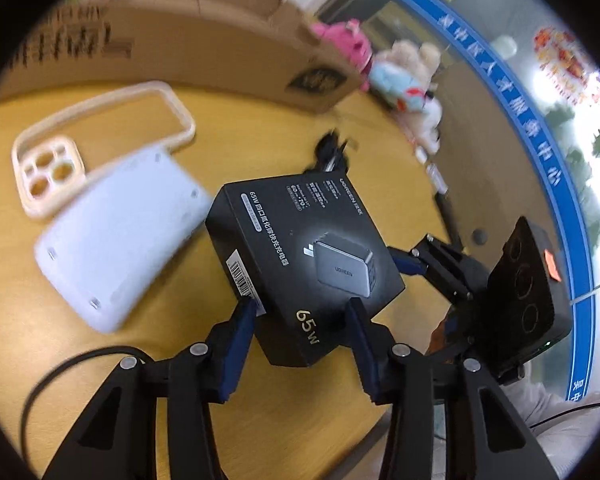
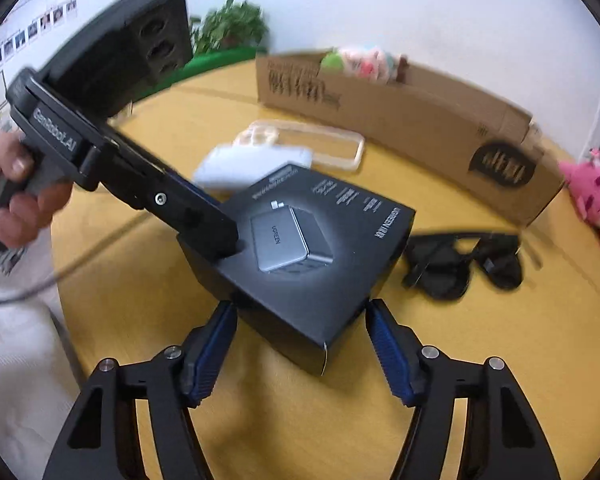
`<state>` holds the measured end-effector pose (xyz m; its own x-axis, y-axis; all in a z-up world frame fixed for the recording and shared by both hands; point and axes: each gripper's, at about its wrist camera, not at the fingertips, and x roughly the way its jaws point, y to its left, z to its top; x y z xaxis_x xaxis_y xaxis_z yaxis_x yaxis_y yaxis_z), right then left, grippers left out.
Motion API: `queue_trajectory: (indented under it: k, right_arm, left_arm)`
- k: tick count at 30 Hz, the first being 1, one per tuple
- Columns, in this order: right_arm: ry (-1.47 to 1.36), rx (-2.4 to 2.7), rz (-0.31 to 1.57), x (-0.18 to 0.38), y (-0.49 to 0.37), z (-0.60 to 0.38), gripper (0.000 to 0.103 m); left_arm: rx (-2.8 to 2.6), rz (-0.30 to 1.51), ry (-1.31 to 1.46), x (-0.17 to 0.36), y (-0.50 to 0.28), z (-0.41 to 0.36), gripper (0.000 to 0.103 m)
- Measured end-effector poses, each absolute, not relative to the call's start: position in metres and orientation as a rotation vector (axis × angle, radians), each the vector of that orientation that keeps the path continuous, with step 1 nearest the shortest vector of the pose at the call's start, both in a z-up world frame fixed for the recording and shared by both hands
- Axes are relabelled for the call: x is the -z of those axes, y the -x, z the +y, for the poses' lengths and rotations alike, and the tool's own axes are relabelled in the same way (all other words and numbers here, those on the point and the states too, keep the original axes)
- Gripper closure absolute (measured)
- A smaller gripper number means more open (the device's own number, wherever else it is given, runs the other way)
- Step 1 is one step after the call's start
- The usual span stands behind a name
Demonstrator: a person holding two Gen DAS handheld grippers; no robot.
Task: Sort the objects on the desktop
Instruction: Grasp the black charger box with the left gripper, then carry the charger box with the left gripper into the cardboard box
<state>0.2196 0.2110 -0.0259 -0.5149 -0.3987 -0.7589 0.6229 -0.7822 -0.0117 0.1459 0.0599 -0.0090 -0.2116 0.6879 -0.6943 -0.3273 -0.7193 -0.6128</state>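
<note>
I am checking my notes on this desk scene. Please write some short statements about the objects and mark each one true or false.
1. The black charger box sits between both tools, the left tool and the right tool. True.
2. The white case lies inside the cardboard box. False: it lies on the wooden table.
3. Black sunglasses lie on the table. True.
4. The clear phone case stands upright. False: it lies flat.
</note>
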Motion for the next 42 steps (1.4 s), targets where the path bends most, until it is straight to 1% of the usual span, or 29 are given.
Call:
queue_trajectory:
  k: [5,9,14,17,25,30,34,38,42]
  right_arm:
    - [-0.918,2.364,0.372,-0.013,-0.211,0.205,0.037]
    - [-0.802,2.406,0.392,-0.047,-0.187,0.194,0.037]
    - [-0.615,2.459,0.424,-0.095,-0.14,0.172,0.037]
    - [-0.532,2.482,0.416,-0.116,-0.106,0.158,0.037]
    - [-0.436,2.508,0.355,-0.169,-0.015,0.142,0.036]
    - [-0.464,2.529,0.316,-0.177,0.05,0.149,0.036]
    - [-0.53,2.535,0.267,-0.17,0.097,0.156,0.035]
    - [-0.622,2.529,0.241,-0.146,0.14,0.16,0.032]
    - [-0.75,2.493,0.221,-0.108,0.181,0.161,0.032]
  left_arm:
    - [-2.07,-0.447,1.266,-0.031,-0.136,0.048,0.059]
    - [-2.152,-0.405,1.147,-0.072,-0.117,0.034,0.058]
    - [-2.277,-0.299,0.993,-0.123,-0.076,0.018,0.056]
    - [-2.314,-0.274,0.953,-0.145,-0.046,0.006,0.056]
    - [-2.382,-0.181,0.82,-0.194,0.034,-0.007,0.056]
    - [-2.358,-0.195,0.814,-0.194,0.101,-0.01,0.056]
    - [-2.351,-0.168,0.864,-0.18,0.148,-0.002,0.056]
    - [-2.332,-0.177,0.953,-0.147,0.192,0.002,0.056]
    - [-2.308,-0.239,1.079,-0.101,0.229,0.002,0.056]
